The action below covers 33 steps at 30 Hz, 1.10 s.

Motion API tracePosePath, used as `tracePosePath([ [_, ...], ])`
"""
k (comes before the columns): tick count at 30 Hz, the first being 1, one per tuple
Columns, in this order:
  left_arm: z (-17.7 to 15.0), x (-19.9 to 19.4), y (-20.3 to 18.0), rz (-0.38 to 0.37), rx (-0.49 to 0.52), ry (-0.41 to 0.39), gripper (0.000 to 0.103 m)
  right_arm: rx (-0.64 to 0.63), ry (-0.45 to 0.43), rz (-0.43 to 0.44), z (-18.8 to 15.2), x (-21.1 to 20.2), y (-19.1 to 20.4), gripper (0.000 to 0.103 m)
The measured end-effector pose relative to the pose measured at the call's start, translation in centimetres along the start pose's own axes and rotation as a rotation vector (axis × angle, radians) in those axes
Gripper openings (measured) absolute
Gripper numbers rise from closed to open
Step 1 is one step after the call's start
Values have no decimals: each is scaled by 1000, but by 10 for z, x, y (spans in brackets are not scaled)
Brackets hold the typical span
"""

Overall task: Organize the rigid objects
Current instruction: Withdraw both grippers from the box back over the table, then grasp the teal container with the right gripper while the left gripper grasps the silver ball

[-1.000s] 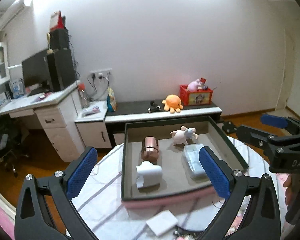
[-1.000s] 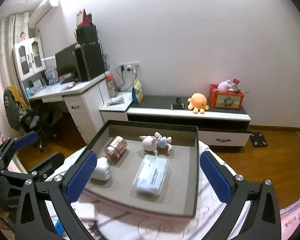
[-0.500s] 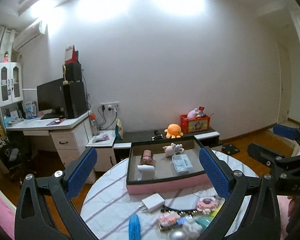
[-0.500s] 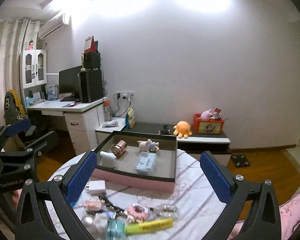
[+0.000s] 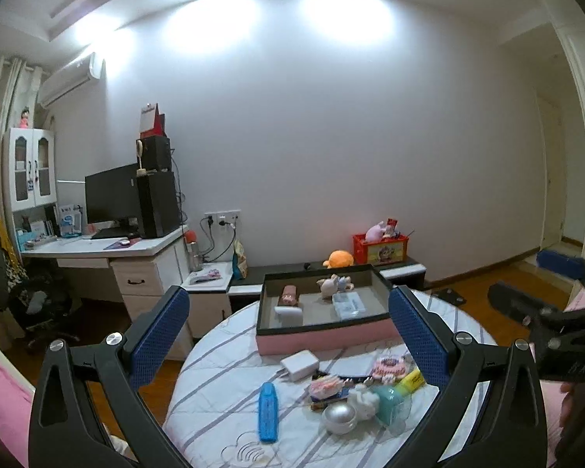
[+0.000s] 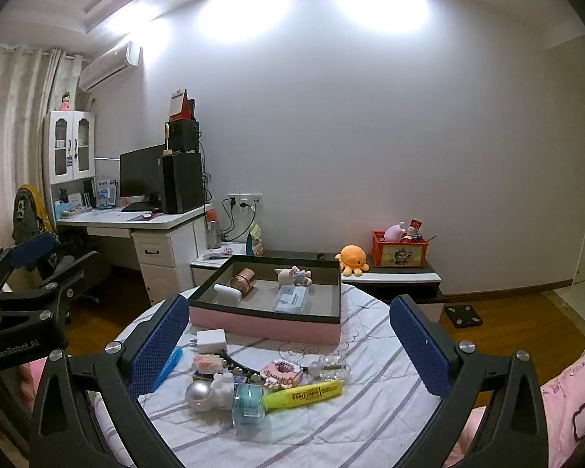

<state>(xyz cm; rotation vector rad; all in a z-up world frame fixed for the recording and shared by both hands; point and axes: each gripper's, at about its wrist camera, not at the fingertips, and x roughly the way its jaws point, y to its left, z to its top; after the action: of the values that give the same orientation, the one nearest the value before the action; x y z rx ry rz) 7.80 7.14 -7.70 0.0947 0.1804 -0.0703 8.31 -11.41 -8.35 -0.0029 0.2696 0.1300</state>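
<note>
- Showing both grippers raised above a round table (image 6: 370,351) with a striped cloth; each camera looks forward between its own blue-padded fingers.
- Left gripper (image 5: 288,339): jaws spread wide, nothing between them; it also appears at the left edge of the right wrist view.
- Right gripper (image 6: 288,345): jaws spread wide, empty; in the left wrist view it shows at the far right edge.
- Pink-sided tray (image 6: 269,321) with a dark rim stands on the far half of the table. Inside lie a copper-coloured cylinder (image 6: 243,277), a white rounded object (image 6: 227,295), a small pig figure (image 6: 292,275) and a clear flat case (image 6: 291,299), all apart from one another.
- White charger (image 6: 211,340) lies on the cloth just in front of the tray's near wall.
- Blue oblong object (image 5: 268,412) lies near the left of the loose pile.
- Loose pile at the near edge: a silver ball (image 6: 199,393) touching a white figurine (image 6: 223,388), a teal-capped clear jar (image 6: 247,409), a yellow highlighter (image 6: 304,393) and a pink brick-built piece (image 6: 281,371).
- Background: a desk (image 6: 136,222) with a monitor, and an orange octopus plush (image 6: 353,259) on a low cabinet.
</note>
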Motion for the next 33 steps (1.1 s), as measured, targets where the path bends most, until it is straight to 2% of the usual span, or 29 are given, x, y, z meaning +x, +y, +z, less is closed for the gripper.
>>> tracePosePath([
  [10,-7,-4,-4,-5,25,29,103,6,4,-5,-10,-15,-1,103],
  [19,-17,8,0,-3,20,81,103,18,61,-18,-20,-4,-6,103],
  [25,-36,25,7,-16,8,154,103,20,142,-21,-39,20,-6,103],
  [33,-72,57,15,-24,-17,275,103,28,329,35,-86,72,7,103],
])
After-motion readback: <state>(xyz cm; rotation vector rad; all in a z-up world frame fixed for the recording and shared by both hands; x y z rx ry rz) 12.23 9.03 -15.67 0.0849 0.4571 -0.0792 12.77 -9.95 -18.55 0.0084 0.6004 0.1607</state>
